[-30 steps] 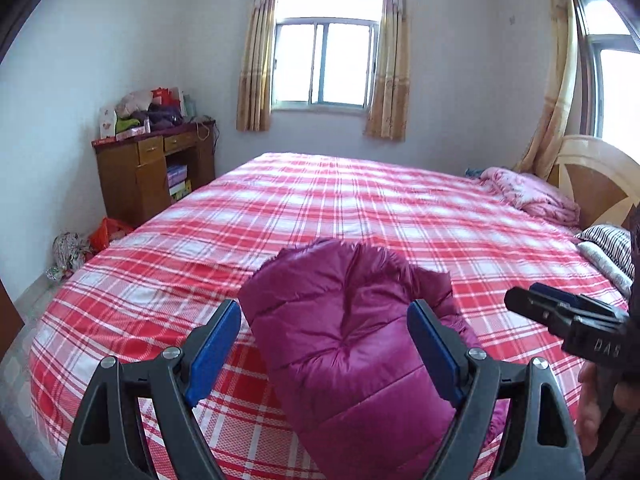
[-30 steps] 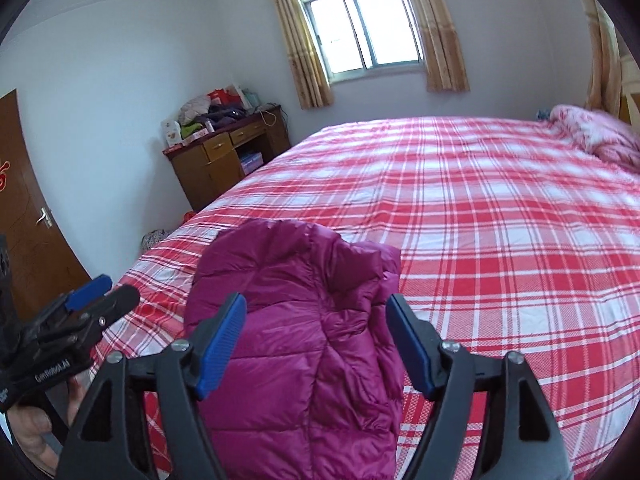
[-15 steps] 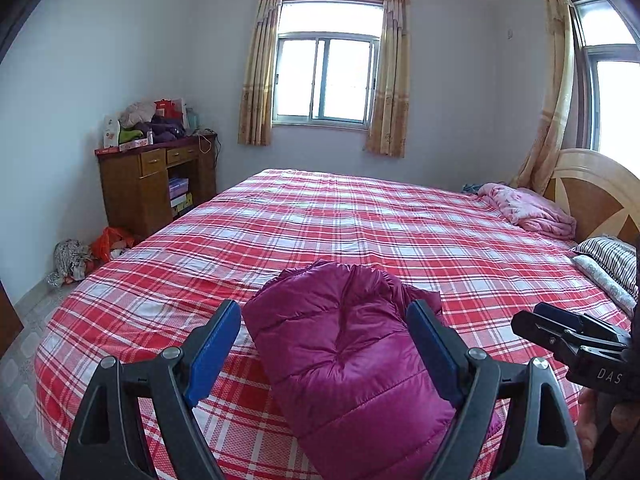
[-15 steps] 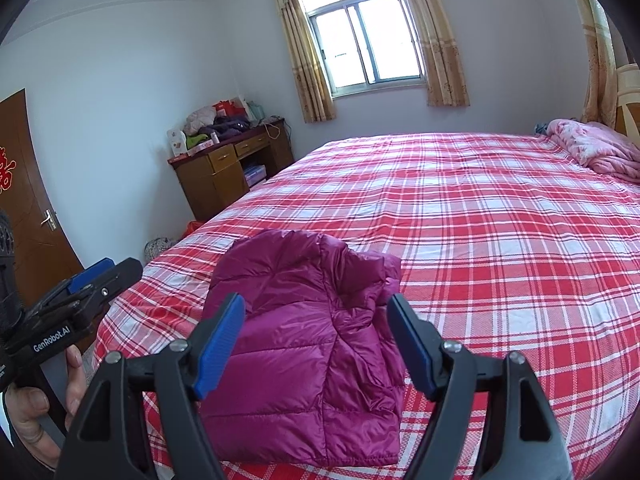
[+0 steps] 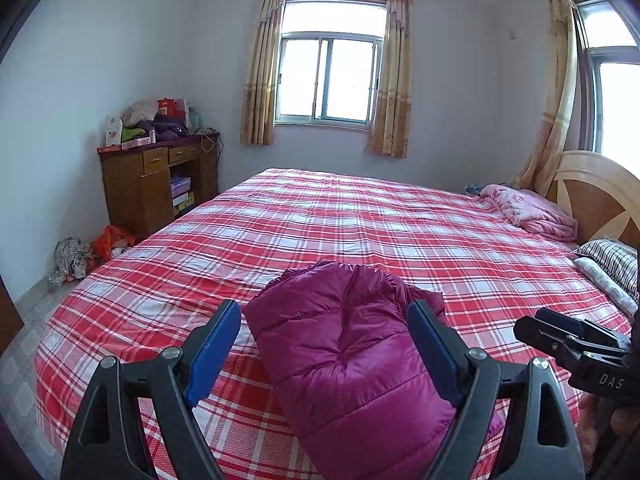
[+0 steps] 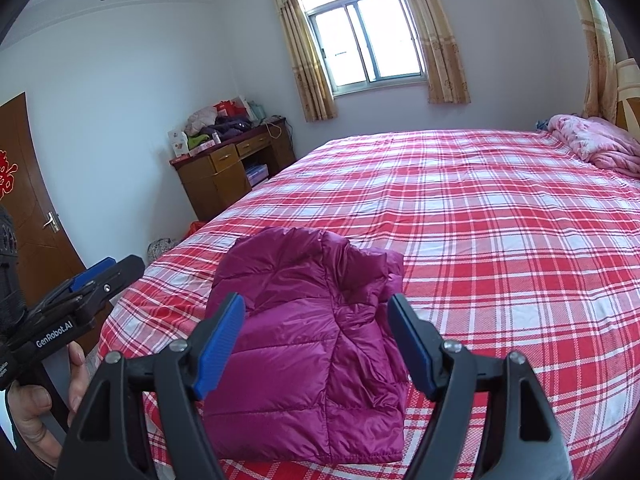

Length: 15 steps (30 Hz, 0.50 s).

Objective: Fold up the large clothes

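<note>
A magenta quilted down jacket [image 5: 352, 352] lies folded into a compact bundle near the front edge of the bed [image 5: 360, 224]; it also shows in the right wrist view [image 6: 304, 336]. My left gripper [image 5: 324, 344] is open and empty, held above and short of the jacket. My right gripper [image 6: 316, 336] is open and empty, also held back from the jacket. Each gripper shows at the edge of the other's view: the right one [image 5: 560, 336] and the left one [image 6: 100, 280].
The red plaid bed fills the room. A pink blanket [image 5: 528, 212] and striped pillows [image 5: 612, 264] lie by the headboard [image 5: 600, 196]. A cluttered wooden desk [image 5: 156, 184] stands at the left wall, with bags [image 5: 92, 248] on the floor. A door [image 6: 28, 220] is at left.
Both grippers have pulled back and risen away from the jacket, so it looks smaller and lower in both views. The jacket has stayed still on the bed.
</note>
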Motion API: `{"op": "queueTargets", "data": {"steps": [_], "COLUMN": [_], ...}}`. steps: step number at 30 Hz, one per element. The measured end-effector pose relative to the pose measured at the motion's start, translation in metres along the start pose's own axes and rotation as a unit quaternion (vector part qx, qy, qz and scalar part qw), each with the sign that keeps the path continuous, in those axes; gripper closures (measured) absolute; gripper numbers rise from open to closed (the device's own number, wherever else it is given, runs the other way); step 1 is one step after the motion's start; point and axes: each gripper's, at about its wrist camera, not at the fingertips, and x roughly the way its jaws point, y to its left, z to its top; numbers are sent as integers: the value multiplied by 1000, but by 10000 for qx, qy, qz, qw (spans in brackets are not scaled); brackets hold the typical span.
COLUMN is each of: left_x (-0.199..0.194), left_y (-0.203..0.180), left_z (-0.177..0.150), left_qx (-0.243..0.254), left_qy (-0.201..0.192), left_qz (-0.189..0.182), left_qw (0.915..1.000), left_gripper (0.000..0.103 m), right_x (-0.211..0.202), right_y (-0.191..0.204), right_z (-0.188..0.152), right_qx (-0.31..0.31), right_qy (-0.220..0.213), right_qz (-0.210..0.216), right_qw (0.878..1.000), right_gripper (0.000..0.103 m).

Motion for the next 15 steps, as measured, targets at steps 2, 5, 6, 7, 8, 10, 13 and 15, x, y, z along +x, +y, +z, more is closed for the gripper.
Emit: {"op": "queueTargets", "data": {"steps": [2,5,6,7,8,10,13,15], "left_x": [0,0,0,0,0,1,1,2], "left_y": [0,0,-1,-1,-1,-1,-2,-1], "left_z": [0,0,-1,-1,-1,-1,-1,-2], "left_qx": [-2,-6,-5,-2,-1,3,7,9], "left_qy": [4,15,20,23,26,31,42,49], "left_qz": [0,6,4,8,8,4,8,14], "left_qw": [10000,10000,10000,10000,10000,10000,10000,10000], "left_gripper": [17,17,17,17,17,17,17,17], "right_x": [0,1,1,1,1,2,2,2], "right_y": [0,0,0,0,0,-1,-1,-1], "right_z": [0,-1,-1,-2,-2,-2,-2,-3], "right_qx": [5,11,13,19,25,32,38,38], "right_qy": [2,19,26,31,34,42,43,49], "right_qz": [1,10,9,14,23,24,22,24], "right_qw": [10000,10000,10000,10000,10000,10000,10000,10000], "right_gripper": [26,26,26,26,26,26,26,26]}}
